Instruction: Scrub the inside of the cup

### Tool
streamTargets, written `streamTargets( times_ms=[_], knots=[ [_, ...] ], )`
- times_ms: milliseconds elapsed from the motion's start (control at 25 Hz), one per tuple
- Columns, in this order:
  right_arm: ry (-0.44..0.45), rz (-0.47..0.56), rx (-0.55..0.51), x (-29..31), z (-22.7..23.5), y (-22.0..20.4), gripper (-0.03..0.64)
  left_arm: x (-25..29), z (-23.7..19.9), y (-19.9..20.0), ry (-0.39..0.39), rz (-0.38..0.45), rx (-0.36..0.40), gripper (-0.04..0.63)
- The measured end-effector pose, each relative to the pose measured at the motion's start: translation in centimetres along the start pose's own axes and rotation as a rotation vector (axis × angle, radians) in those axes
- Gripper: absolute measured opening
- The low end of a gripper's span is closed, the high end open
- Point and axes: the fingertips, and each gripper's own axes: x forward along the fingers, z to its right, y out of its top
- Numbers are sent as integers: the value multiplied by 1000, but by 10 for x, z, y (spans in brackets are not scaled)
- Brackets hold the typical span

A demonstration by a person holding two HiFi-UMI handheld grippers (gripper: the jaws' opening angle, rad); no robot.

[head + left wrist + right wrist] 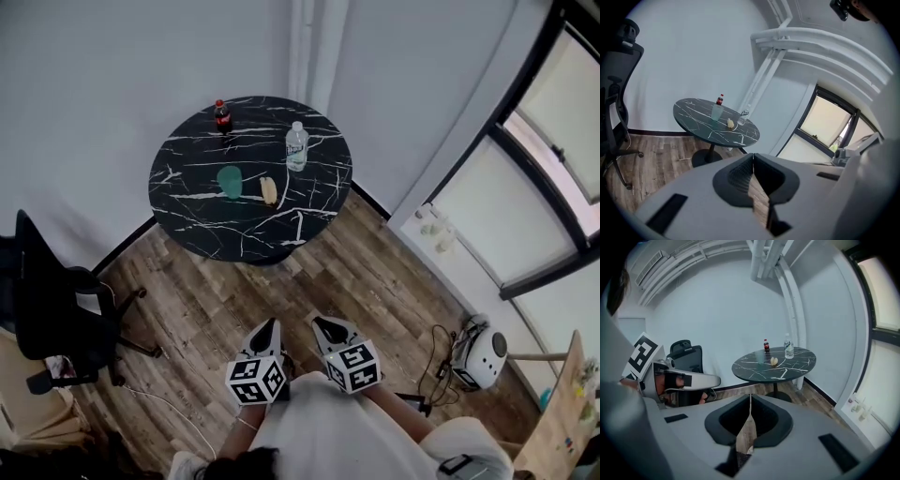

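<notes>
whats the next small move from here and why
Probably step closer to the table. The teal cup and the yellowish object beside it lie well out of reach across the wood floor, while the left hand-held gripper and the right hand-held gripper are both shut, empty and near the body.

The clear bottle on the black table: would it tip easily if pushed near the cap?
Probably yes: the clear bottle stands upright, tall and narrow, so a high push would likely topple it. Being round, it may then roll on the smooth table. How full it is cannot be told.
</notes>
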Motion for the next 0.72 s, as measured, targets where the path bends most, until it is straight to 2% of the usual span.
streamTargets(
  times_ms=[280, 480, 720],
  knots=[
    [-26, -30, 26, 40, 2, 21, 37, 30, -23, 24, -83, -58, 18, 12],
    [-64, -6, 113, 65, 15, 37, 37, 54, -43, 45, -103, -84, 50, 12],
    [-103, 32, 173, 87, 22, 58, 37, 75, -63, 72, -171, -85, 39, 12]
  ],
)
